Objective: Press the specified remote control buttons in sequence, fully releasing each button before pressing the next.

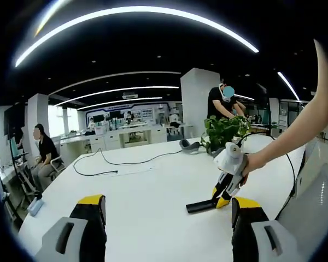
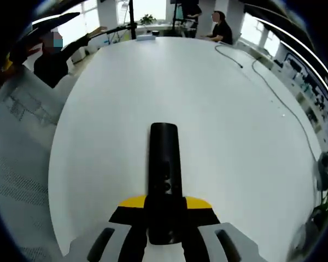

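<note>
Here we read no lettering on the slim, glossy black plastic remote control (image 2: 164, 180), pinched by our right gripper (image 2: 165, 218) low in frame; our left gripper (image 1: 167, 218) is spread.

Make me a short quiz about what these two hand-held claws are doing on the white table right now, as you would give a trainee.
1. True or false: the right claw is shut on the black remote control.
2. Which describes the left claw? A: open and holding nothing; B: shut on a cable; C: gripping the potted plant.
3. Fill in: in the left gripper view, the black cable lies on the white ____, near the potted plant.

Key: 1 true; 2 A; 3 table.
</note>
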A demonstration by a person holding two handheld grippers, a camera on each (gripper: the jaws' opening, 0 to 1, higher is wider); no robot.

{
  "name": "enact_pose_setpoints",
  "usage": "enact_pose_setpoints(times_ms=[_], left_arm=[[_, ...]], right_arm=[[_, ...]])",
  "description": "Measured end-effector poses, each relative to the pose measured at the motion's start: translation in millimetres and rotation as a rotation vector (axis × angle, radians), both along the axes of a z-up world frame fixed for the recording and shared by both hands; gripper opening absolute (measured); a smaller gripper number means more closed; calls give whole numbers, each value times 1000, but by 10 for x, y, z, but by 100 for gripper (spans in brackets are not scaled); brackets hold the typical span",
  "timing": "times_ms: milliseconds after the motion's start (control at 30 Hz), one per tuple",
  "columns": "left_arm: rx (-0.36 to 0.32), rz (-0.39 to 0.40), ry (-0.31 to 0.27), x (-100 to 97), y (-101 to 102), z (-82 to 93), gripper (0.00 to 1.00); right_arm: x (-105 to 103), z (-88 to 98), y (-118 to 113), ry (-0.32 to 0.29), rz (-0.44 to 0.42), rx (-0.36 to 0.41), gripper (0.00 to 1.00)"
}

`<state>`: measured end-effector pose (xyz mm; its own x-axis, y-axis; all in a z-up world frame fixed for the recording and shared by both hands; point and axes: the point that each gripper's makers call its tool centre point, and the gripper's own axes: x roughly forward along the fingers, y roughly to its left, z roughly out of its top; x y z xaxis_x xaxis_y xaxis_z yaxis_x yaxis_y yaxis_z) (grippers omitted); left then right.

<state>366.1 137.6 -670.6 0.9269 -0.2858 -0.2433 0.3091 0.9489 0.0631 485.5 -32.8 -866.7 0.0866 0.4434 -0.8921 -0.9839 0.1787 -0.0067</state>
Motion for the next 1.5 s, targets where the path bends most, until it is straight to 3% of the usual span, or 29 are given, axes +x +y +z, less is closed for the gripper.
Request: enact_pose_setpoints(times_ms=[333,567,833,1033,1300,1500], left_arm=[[3,1,5,6,0,-14,99],[4,-3,6,9,-9,-19,99],[6,-2,5,11,-8,-19,99],[3,-5,4,11,-12,-15,99],[-3,-8,-2,7,-16,-4,99],[-33,-3,-20,1,-1,50,100]], right_arm=[[201,-8,15,6,0,-15,21],[221,-8,12,16,-4,-15,21],[223,-7,-37,-33,-128,33,26],[219,209,-13,-102,-256,176,42],[273,692,-103,-188,-516,421,69],[338,1096,-268,-341,-605,552,86]])
